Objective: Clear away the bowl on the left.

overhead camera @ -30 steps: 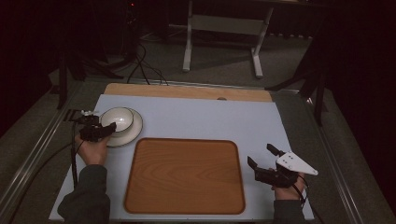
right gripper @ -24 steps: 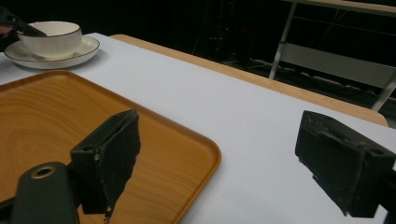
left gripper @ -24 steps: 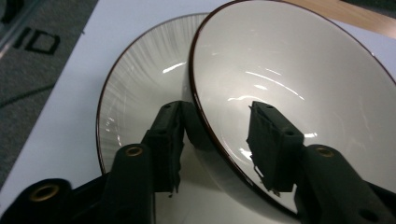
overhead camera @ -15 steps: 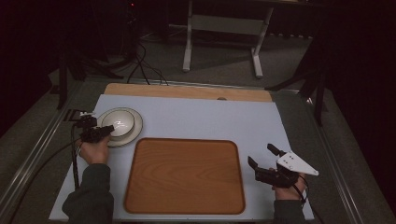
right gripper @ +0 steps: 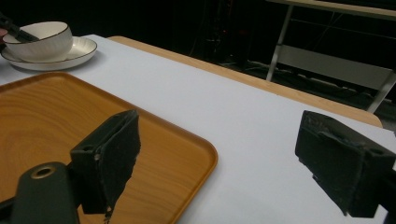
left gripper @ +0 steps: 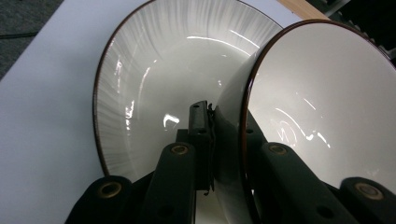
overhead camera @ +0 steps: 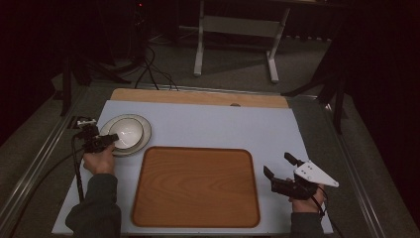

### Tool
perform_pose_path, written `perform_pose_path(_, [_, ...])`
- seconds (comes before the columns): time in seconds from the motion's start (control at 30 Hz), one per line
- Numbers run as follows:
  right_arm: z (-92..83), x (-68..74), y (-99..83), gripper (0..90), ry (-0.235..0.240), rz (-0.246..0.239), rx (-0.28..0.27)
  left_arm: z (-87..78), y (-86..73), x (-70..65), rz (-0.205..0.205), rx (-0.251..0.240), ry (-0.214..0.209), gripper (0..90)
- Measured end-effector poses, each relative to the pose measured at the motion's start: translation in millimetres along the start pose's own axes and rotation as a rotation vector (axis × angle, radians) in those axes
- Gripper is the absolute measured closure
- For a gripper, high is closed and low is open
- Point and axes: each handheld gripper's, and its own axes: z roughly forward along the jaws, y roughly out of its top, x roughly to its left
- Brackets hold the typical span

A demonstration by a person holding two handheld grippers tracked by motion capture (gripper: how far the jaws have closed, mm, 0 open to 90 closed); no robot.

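Note:
A white bowl (overhead camera: 127,131) with a dark rim sits over a wider white plate (overhead camera: 144,135) at the table's left. My left gripper (overhead camera: 107,140) is shut on the bowl's near wall. In the left gripper view one jaw presses outside the bowl (left gripper: 322,107) and the other lies inside its rim, with the ribbed plate (left gripper: 154,70) behind my left gripper (left gripper: 224,126). My right gripper (overhead camera: 278,164) hangs open just right of the wooden tray (overhead camera: 195,186), with nothing between its jaws. From the right gripper (right gripper: 229,140) I see the bowl (right gripper: 42,39) far off.
The tray (right gripper: 56,116) is bare and fills the middle of the pale blue table cover (overhead camera: 223,124). A wooden strip (overhead camera: 198,97) runs along the far table edge. Cables and a white stand (overhead camera: 237,29) lie on the floor beyond.
The left hand and gripper have shifted slightly at the bowl, and more of the plate's rim shows around it. The right gripper has stayed put.

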Motion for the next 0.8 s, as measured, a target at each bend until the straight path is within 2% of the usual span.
perform_pose_path(0.2, [-0.9,-0.7,0.1,13.7,-0.005,0.005,-0.004,-4.8,-0.2,0.2,0.012,-0.026,-0.006,82.4])
perform_pose_path(0.6, [-1.2,-0.6,0.1,13.7,-0.006,0.002,-0.006,-26.4,2.3,-1.2,0.022,-0.079,-0.051,82.4])
perform_pose_path(0.7, [-1.2,-0.7,0.2,13.8,-0.007,0.002,-0.007,-31.3,2.2,-1.9,0.031,-0.100,-0.055,82.4])
perform_pose_path(0.8, [-1.0,-0.5,0.2,13.8,-0.006,0.000,-0.004,-42.3,0.0,-2.1,0.042,-0.137,-0.081,82.4])
